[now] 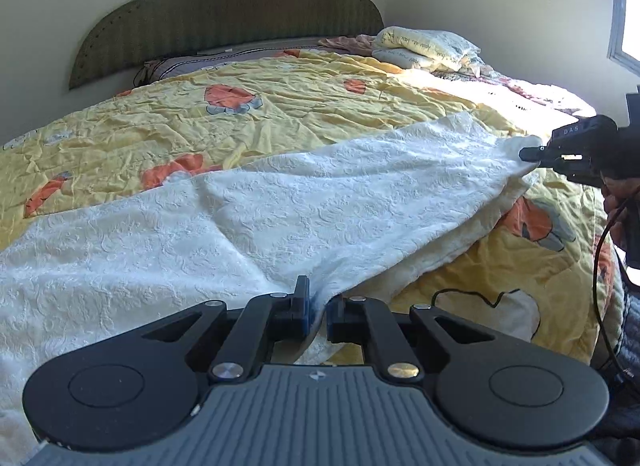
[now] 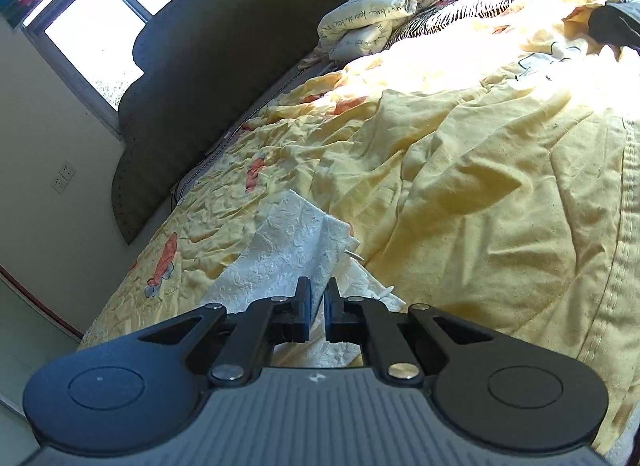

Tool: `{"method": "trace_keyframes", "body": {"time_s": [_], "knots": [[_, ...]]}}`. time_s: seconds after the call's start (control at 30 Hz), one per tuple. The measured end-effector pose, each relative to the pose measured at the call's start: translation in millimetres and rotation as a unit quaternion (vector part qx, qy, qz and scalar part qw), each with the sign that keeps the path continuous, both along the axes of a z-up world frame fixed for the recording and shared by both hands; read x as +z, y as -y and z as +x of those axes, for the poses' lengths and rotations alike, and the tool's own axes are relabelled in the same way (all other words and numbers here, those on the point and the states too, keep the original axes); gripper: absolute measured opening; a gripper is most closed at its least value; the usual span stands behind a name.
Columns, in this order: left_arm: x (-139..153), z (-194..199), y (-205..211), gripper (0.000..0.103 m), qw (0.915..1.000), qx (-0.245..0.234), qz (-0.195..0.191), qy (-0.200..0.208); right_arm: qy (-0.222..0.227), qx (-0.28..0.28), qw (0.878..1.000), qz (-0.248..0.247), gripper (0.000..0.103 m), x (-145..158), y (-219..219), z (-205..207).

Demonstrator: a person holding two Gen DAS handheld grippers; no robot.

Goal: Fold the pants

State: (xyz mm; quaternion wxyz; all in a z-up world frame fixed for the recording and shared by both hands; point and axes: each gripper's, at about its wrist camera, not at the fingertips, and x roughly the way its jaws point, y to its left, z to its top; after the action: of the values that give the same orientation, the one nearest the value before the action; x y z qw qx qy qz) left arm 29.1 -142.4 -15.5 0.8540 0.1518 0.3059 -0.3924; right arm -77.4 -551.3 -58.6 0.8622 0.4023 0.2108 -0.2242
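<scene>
Both grippers, left (image 1: 318, 316) and right (image 2: 318, 316), pinch the pants (image 1: 248, 209); cloth stretches toward two o'clock between them.

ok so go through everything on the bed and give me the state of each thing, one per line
white pants: spread across the quilt, pinched at two edges, partly lifted
left tongs: shut on the pants' near edge
right tongs: shut on the pants' far end
yellow quilt: spread out, wrinkled
folded bedding: stacked by the headboard
</scene>
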Motion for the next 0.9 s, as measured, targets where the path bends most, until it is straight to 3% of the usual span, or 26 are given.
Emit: {"method": "trace_keyframes", "body": {"time_s": [0.13,0.17,0.2,0.23,0.27,0.33,0.37,0.43,0.5,0.57,0.6,0.67,0.73,0.83,0.9], "knots": [[-6.7,-2.9,0.7,0.01,0.9999,-0.008,0.013,0.007,-0.02,-0.025,0.999,0.01,0.017,-7.9,1.6,-10.6],[-5.3,-2.3,-1.0,0.015,0.9998,-0.014,0.015,0.005,-0.021,-0.043,0.999,-0.005,0.018,-2.0,-2.0,-16.4],[-3.7,-2.0,-2.6,0.024,0.9998,-0.016,0.013,0.003,-0.029,-0.062,0.997,-0.041,0.018,7.7,-7.9,-18.1],[-1.9,-1.7,-4.8,0.025,0.9998,-0.017,0.007,-0.002,-0.036,-0.074,0.993,-0.087,0.02,19.0,-16.3,-17.5],[0.3,-1.4,-6.5,0.033,0.9998,-0.015,0.005,-0.012,-0.034,-0.069,0.987,-0.142,0.021,34.0,-29.1,-13.9],[5.0,-0.2,-10.5,0.04,0.9993,-0.015,-0.004,-0.033,-0.018,0.003,0.979,-0.202,0.021,54.7,-54.9,3.0],[8.0,-0.2,-13.5,0.041,0.9987,-0.02,-0.015,-0.045,-0.015,0.051,0.975,-0.213,0.027,59.1,-66.7,13.7],[15.7,0.2,-19.7,0.043,0.9966,-0.023,-0.042,-0.067,-0.023,0.179,0.959,-0.218,0.053,59.2,-99.1,45.7],[21.7,2.0,-27.1,0.048,0.995,-0.014,-0.063,-0.076,-0.049,0.253,0.938,-0.233,0.058,43.9,-125.1,69.4],[23.6,8.4,-35.2,0.058,0.9946,0.014,-0.07,-0.075,-0.102,0.264,0.923,-0.26,0.058,23.3,-136.4,88.2],[20.9,13.3,-37.4,0.059,0.995,0.034,-0.059,-0.073,-0.131,0.245,0.921,-0.272,0.057,12.1,-137.7,96.4],[11.9,23.9,-41.8,0.055,0.9943,0.071,-0.03,-0.073,-0.11,0.207,0.939,-0.253,0.058,13.7,-137.1,92.6],[6.0,31.5,-50.6,0.055,0.9913,0.092,-0.031,-0.089,-0.056,0.221,0.947,-0.228,0.06,21.2,-147.7,87.2],[10.5,33.5,-65.2,0.056,0.9862,0.113,-0.064,-0.103,-0.045,0.313,0.924,-0.214,0.06,18.4,-178.7,99.2],[13.6,33.4,-75.5,0.056,0.9838,0.133,-0.066,-0.1,-0.08,0.33,0.909,-0.244,0.062,7.1,-196.3,113.6]]}}
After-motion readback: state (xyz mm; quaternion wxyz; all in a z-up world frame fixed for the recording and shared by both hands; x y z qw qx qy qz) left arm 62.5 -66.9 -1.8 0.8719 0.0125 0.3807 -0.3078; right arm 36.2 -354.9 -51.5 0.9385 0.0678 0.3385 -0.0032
